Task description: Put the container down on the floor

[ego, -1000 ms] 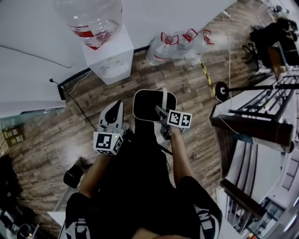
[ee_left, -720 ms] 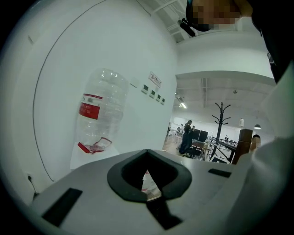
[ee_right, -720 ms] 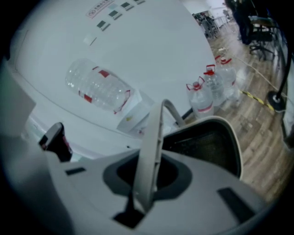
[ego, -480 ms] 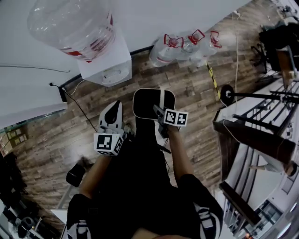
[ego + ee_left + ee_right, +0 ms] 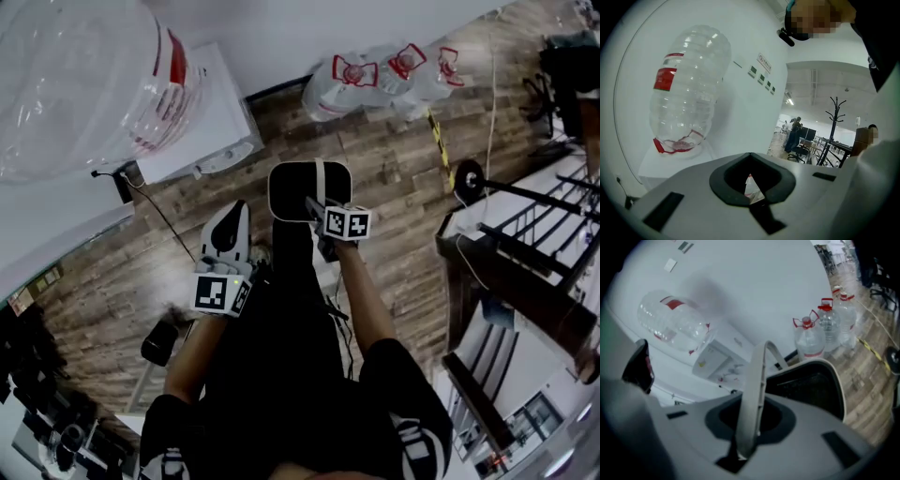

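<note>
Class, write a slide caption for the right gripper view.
Right gripper shut on the white handle of a black container; water bottles stand on the wooden floor.

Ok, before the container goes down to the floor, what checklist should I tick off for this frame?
1. Grip: right gripper shut on the handle: ok.
2. Load: container hangs upright, open top up: ok.
3. Free hand: left gripper jaws together, holding nothing: ok.
4. Landing area: floor beside the container is bare wood: ok.
5. Spot directly under the container: cannot tell, hidden.
6. Obstacles: water bottles and dispenser stand apart from the container: ok.
</note>
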`<state>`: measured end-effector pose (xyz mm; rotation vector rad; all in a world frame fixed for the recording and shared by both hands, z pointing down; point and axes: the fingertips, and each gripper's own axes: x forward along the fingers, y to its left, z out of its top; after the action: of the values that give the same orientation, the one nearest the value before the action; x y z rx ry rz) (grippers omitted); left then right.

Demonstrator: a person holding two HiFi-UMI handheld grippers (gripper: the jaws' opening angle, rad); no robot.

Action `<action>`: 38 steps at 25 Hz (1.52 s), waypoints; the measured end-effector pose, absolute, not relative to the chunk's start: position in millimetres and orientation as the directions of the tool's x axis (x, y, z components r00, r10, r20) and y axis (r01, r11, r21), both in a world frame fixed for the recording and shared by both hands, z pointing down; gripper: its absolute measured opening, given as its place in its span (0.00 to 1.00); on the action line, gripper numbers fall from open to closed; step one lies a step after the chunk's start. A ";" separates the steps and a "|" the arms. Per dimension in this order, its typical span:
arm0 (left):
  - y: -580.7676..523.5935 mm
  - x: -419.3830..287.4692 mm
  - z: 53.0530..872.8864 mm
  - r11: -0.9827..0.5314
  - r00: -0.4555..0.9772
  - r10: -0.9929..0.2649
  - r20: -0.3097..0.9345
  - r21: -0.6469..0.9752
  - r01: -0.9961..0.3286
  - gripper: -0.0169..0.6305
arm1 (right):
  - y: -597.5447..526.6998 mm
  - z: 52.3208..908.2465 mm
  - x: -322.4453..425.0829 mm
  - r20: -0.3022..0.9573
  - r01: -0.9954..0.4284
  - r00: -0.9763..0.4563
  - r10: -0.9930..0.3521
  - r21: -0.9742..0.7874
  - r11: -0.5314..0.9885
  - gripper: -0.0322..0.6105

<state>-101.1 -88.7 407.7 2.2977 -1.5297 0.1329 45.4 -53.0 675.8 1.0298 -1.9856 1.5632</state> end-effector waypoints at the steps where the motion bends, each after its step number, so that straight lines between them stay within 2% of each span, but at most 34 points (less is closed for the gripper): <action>1: -95.5 -99.0 411.8 -0.340 0.407 -0.867 0.287 0.255 -0.905 0.07 | -59.7 684.2 45.8 0.709 -0.758 -0.642 -0.293 -0.644 0.102 0.15; 20: -199.2 -76.1 504.2 -0.303 0.400 -0.842 0.363 0.295 -0.906 0.07 | -185.6 853.0 37.6 0.729 -0.764 -0.646 -0.228 -0.612 0.206 0.15; 38: -225.9 -63.4 589.1 -0.267 0.385 -0.831 0.401 0.320 -0.909 0.07 | -273.0 972.9 23.1 0.704 -0.745 -0.668 -0.241 -0.632 0.216 0.15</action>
<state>-63.4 -225.9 589.1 2.1513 -1.4911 0.2080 23.1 -273.0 972.9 0.9093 -2.0363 1.4553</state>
